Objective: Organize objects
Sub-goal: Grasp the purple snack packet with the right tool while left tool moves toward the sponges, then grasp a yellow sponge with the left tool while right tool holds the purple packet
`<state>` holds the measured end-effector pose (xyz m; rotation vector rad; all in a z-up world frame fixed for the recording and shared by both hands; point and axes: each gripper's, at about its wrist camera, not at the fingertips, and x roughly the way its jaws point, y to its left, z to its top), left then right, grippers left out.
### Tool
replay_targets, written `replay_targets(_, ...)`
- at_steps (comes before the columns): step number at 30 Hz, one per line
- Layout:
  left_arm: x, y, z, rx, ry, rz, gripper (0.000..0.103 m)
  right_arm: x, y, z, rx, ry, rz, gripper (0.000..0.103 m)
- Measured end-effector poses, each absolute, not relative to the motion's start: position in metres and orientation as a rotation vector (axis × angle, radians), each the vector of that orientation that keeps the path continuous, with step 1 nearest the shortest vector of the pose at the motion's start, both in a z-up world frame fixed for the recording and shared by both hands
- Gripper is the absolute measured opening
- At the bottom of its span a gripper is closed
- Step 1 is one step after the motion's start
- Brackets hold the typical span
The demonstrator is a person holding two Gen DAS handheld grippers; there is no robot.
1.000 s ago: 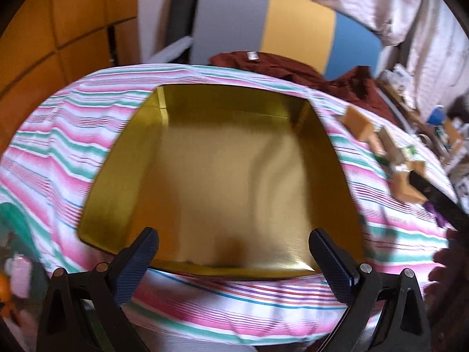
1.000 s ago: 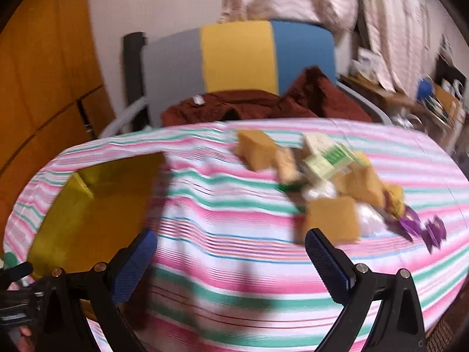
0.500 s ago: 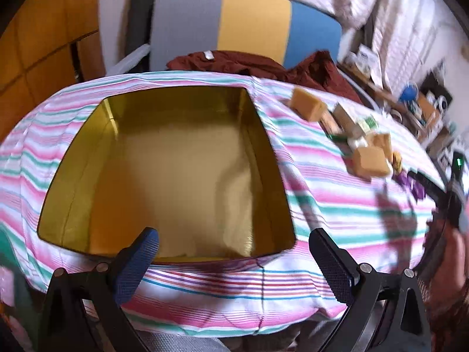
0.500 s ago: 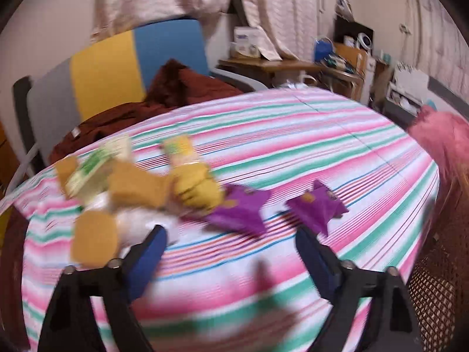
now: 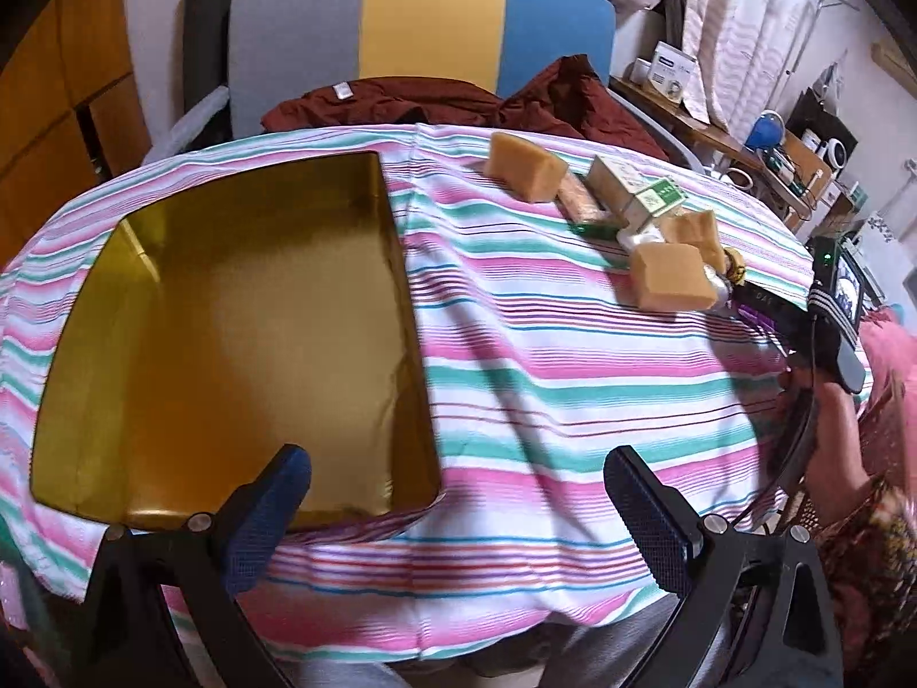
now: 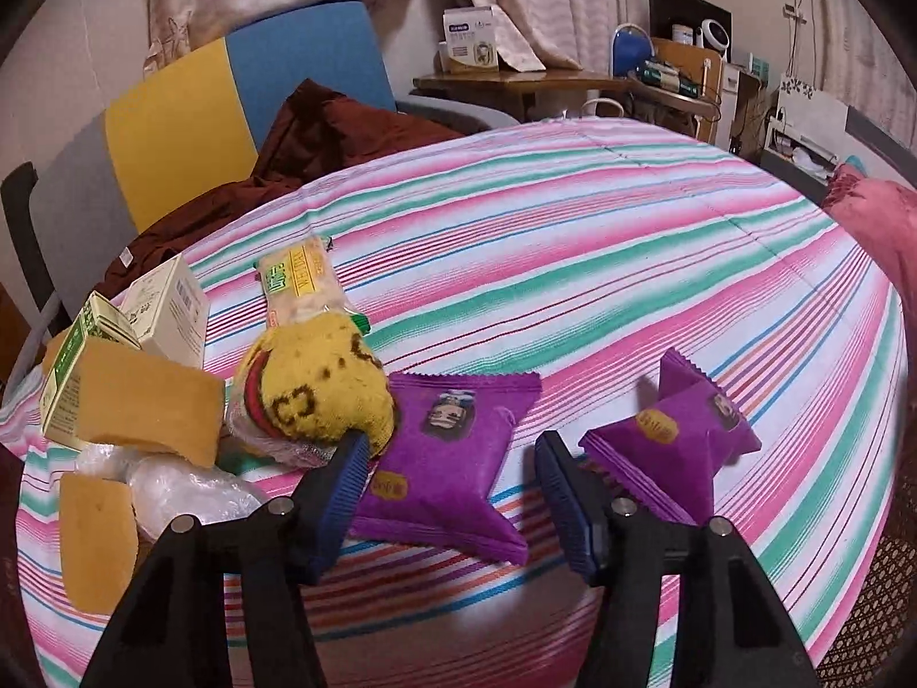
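An empty gold tin (image 5: 229,309) sits on the striped tablecloth (image 5: 573,378) at the left. My left gripper (image 5: 453,481) hangs open over the table's near edge, beside the tin's right corner, with nothing between its jaws. A pile lies to the right: tan sponges (image 5: 670,284), a green-and-white box (image 5: 636,192), a yellow knitted piece (image 6: 321,384), a cracker pack (image 6: 301,286). My right gripper (image 6: 450,453) is low over a purple snack packet (image 6: 458,413). Its jaws are closing with the packet between them, and the pads are not pressing on it. A second purple packet (image 6: 682,436) lies just right.
A grey, yellow and blue chair back (image 5: 401,28) with a maroon garment (image 5: 430,106) stands behind the table. A cluttered wooden desk (image 6: 573,80) is at the far right. Crumpled clear plastic (image 6: 172,493) lies by the sponges. A hand (image 5: 831,418) holds the right gripper.
The left view has swung right, so the tin now sits at the left. The right gripper crossed the pile to the purple packets, came lower, and its jaws narrowed.
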<state>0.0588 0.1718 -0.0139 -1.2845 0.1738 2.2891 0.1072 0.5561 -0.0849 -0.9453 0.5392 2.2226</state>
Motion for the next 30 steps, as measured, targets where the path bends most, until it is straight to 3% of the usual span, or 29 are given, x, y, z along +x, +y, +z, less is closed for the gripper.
replay_targets(1, 0.058, 0.177, -0.013, -1.282, 0.177, 2.284, 0.103, 0.107, 0.554, -0.085, -0.946, 0.525, 2.227, 0.047)
replay_targets(7, 0.05, 0.214, -0.01, -1.255, 0.148, 2.222, 0.103, 0.115, 0.54, -0.083, -0.882, 0.461, 2.231, 0.041)
replay_targets(16, 0.023, 0.295, -0.03, -1.316, 0.19, 2.089, 0.103, 0.133, 0.521, -0.071, -0.709, 0.43, 2.325, 0.041)
replay_targets(30, -0.006, 0.385, -0.054, -1.154, 0.154, 2.088, 0.103, 0.135, 0.526, -0.075, -0.684, 0.47, 2.306, 0.041)
